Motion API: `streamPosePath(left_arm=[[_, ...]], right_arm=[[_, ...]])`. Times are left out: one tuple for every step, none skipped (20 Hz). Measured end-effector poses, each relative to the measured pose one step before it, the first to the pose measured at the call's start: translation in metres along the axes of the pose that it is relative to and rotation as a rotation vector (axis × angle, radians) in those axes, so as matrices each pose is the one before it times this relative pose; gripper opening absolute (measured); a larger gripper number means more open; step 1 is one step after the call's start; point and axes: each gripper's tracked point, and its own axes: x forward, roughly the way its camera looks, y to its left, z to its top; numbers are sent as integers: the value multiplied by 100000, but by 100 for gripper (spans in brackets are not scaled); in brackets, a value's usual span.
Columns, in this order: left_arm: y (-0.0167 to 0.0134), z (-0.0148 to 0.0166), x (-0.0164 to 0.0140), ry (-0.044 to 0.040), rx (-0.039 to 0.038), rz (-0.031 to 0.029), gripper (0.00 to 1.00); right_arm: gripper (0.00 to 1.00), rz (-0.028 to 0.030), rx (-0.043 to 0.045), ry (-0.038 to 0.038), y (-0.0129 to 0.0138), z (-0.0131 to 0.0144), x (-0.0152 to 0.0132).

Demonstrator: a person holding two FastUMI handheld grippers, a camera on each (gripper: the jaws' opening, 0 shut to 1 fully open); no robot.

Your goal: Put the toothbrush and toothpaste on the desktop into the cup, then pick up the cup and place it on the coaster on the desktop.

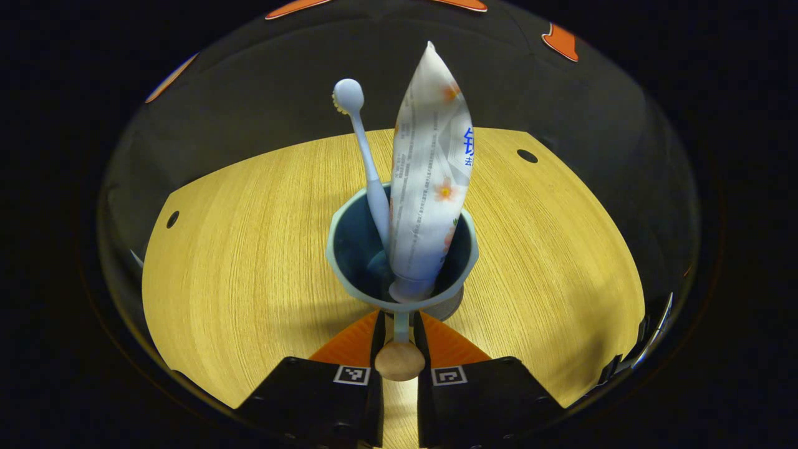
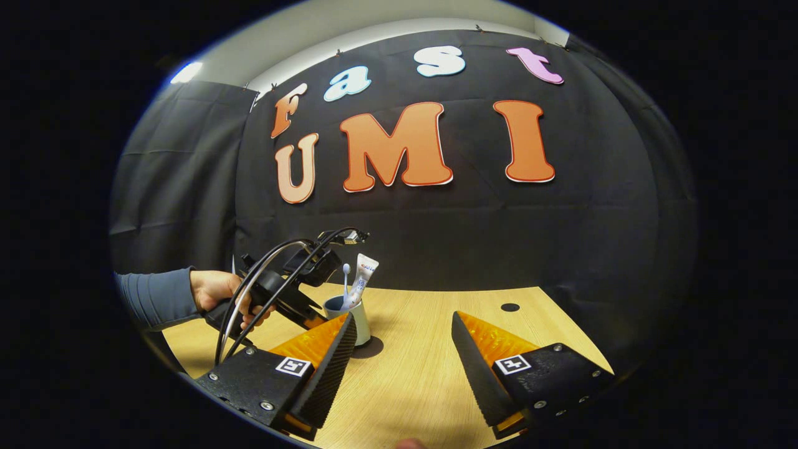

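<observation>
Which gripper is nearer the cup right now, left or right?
Left. The left gripper is shut on the cup's handle, right at the cup. The right gripper is open and stands apart, with bare table between it and the cup.

Left gripper view: the cup (image 1: pixel 402 249) hides the toothbrush (image 1: pixel 365 156) handle end and most of the coaster (image 1: pixel 455 305). Right gripper view: the left tongs (image 2: pixel 315 318) fingertips sit hidden behind the right tongs' (image 2: pixel 402 349) finger.

On the toothpaste (image 1: pixel 430 181) at frame centre I see blue characters and small print, none of it legible.
</observation>
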Motion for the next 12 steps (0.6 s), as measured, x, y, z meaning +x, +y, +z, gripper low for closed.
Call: streamPosePath(left_arm=[[-77,87,-3,-23,194,-304,21],[89,25,37,9,49,-214,21],[-56,-131,-68,202,88,-185,21],[90,-60,9,511,108,-5,21],[-79,-13,-24,340,-101,87,21],[7,-76,-118,571,47,140,21],[34,-34,-41,405,-61,138,21],[93,15,-33,619,-208,259,21],[-155,-115,-385,391,-104,319,21],[74,290,-14,-553,266,-126,21],[63,-242,334,721,505,114,21],[203,76,40,418,534,532,21]], right_arm=[[92,-13,674,27,-106,-104,-20],[92,32,684,467,-15,-177,15],[92,-122,448,778,-210,-319,-39],[92,-51,329,753,-62,-211,-25],[92,-174,267,238,-75,-86,2],[92,312,169,-70,28,-74,-126],[92,-84,-16,-134,-41,-26,-66],[92,46,-59,124,11,-53,93],[92,-142,-142,401,-30,-134,41],[92,-163,-173,512,-211,-317,-174],[92,-178,-48,554,-136,-241,-59],[92,-372,259,676,-28,-179,211]])
